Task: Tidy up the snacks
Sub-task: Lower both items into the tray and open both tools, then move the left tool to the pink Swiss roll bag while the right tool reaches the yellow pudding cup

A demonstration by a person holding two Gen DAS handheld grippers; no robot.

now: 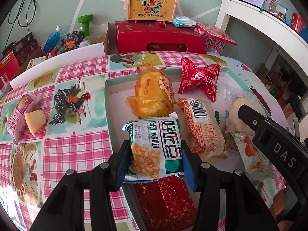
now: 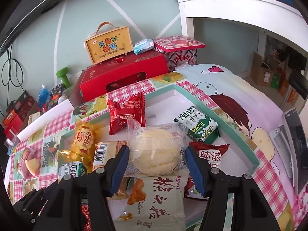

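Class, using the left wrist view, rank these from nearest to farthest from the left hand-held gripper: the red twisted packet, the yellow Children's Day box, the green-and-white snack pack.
1. Green-and-white snack pack, between the left hand-held gripper's fingers.
2. Red twisted packet, ahead, right, in the tray.
3. Yellow Children's Day box, far back, atop the red box.

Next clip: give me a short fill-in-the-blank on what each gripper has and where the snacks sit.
1. The left gripper is shut on the ____-and-white walnut cake packet.
2. The right gripper's fingers flank a clear-wrapped round ____ cake.
3. The red twisted packet lies inside the teal-rimmed ____.

Missing words: green; yellow; tray
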